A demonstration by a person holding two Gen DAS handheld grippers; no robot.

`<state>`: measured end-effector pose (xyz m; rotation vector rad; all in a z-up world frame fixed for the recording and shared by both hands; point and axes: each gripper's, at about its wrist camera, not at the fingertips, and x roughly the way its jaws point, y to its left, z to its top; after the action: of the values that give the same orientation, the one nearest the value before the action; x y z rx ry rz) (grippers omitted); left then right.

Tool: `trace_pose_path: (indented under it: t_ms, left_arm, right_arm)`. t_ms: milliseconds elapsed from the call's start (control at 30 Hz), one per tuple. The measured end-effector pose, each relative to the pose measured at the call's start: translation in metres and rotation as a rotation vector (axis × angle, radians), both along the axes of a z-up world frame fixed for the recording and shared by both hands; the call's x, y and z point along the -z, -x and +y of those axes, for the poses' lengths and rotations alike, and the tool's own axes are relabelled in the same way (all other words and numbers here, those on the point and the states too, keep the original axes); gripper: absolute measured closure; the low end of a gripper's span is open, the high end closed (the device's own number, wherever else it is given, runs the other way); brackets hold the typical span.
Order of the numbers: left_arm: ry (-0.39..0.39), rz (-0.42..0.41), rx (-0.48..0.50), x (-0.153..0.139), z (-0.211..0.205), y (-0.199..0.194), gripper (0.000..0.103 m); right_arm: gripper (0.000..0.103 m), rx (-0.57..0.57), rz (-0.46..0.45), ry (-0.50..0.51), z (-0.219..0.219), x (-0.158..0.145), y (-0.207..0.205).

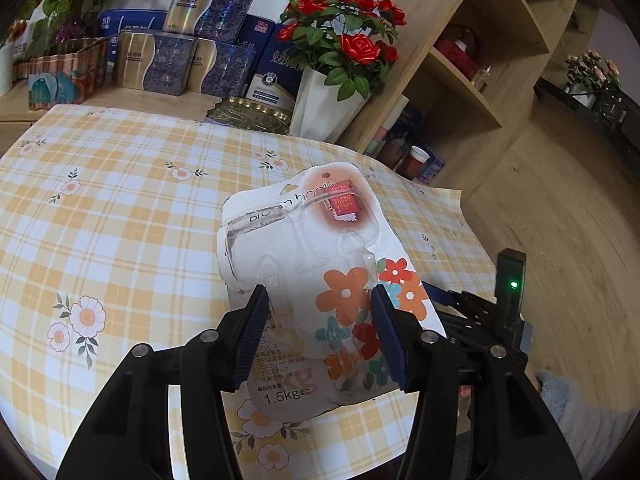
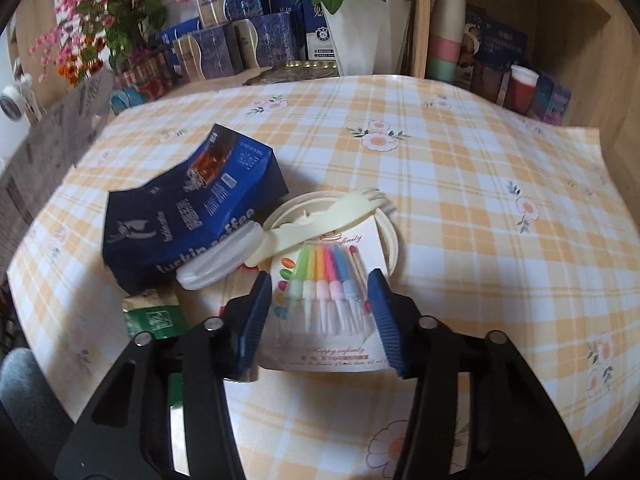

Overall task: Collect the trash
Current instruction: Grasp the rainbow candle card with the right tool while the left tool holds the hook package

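In the left wrist view, an empty hook blister pack with orange flowers lies on the checked tablecloth near its right edge. My left gripper is open, its blue pads on either side of the pack's lower part. In the right wrist view, a candle pack rests on a white round plate with a pale plastic fork. A blue Luckin coffee bag, a clear lid and a green wrapper lie to the left. My right gripper is open around the candle pack.
A white pot of red roses, gift boxes and a gold tray stand at the table's far side. A wooden shelf unit stands to the right. The other gripper's body sits beyond the table's right edge.
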<state>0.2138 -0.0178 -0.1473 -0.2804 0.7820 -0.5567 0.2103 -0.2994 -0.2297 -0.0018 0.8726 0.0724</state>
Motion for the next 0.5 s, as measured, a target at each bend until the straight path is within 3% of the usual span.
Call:
trace_pose_path:
  t_ms: [233,500]
  left_arm:
    - [0.008,-0.012,0.016,0.001,0.000,0.010,0.052]
    - [0.016,-0.005,0.018,0.001,-0.001,0.016,0.052]
  right_arm:
    - [0.062,-0.013,-0.011,0.076,0.008,0.003,0.000]
    - [0.063,-0.041,-0.010,0.071,0.009,-0.006,0.007]
